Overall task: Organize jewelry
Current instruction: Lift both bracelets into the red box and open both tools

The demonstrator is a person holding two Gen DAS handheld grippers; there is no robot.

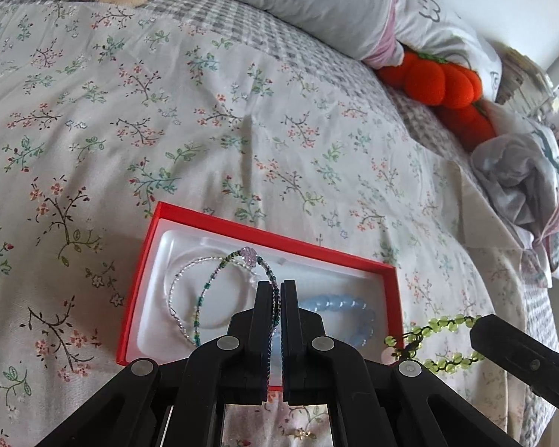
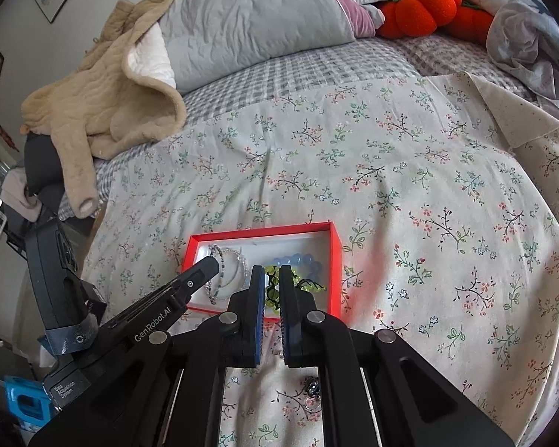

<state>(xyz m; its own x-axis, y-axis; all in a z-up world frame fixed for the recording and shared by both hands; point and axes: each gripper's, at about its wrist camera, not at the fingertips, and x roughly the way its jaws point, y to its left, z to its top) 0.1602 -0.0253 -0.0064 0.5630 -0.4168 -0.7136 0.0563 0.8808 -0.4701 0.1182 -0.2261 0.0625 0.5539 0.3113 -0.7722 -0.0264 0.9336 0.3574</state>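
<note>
A red box with a white liner lies on the floral bedspread; it also shows in the right wrist view. My left gripper is shut on a green and purple beaded bracelet, holding it over the box above a clear bead bracelet. A blue bead bracelet lies in the box's right part. My right gripper is shut on a green bead bracelet, held over the box's near edge; it also shows in the left wrist view.
A small gold piece and a dark beaded piece lie on the bedspread near me. A beige blanket, grey pillows and orange pumpkin plush toys lie at the bed's far side.
</note>
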